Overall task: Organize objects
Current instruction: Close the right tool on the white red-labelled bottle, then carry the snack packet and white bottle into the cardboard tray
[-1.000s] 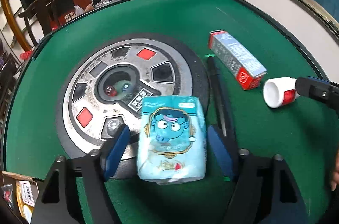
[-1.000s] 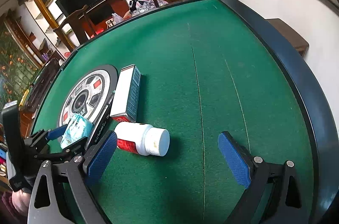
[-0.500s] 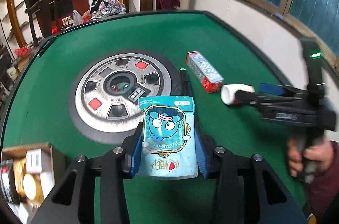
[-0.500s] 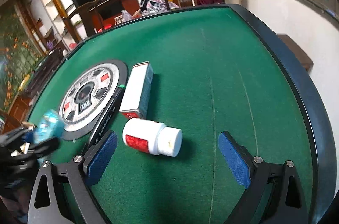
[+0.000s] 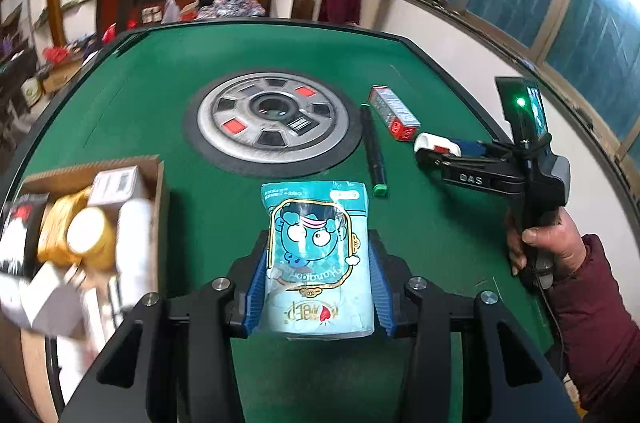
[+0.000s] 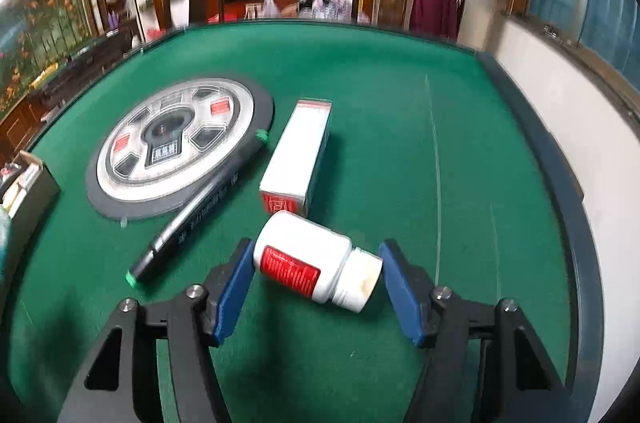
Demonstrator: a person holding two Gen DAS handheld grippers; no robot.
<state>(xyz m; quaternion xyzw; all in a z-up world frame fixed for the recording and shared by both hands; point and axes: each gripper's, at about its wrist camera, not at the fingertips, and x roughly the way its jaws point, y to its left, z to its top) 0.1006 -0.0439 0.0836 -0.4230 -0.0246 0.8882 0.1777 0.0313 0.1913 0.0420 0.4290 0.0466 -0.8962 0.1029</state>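
My left gripper (image 5: pixel 318 263) is shut on a light-blue cartoon pouch (image 5: pixel 312 207) and holds it above the green felt, just right of a cardboard box (image 5: pixel 92 175). A white pill bottle with a red label (image 6: pixel 304 259) lies on its side on the felt. My right gripper (image 6: pixel 317 251) has one pad at the bottle's base and one at its cap, and its jaws are closing on it. The left wrist view shows that gripper (image 5: pixel 436 153) and the bottle (image 5: pixel 430 142) at the right, with a hand in a maroon sleeve (image 5: pixel 540 243) holding it.
A black marker with green ends (image 6: pixel 192 219) and a red-and-white carton (image 6: pixel 300 159) lie beside a round grey disc (image 6: pixel 176 143) in the table's middle. The cardboard box (image 6: pixel 36 175) holds several packets. A raised dark rim (image 6: pixel 560 183) edges the table.
My left gripper closed on the pouch, lifted it off the disc and carried it back and left, bringing the box into view. My right gripper reached the bottle and its jaws narrowed around it.
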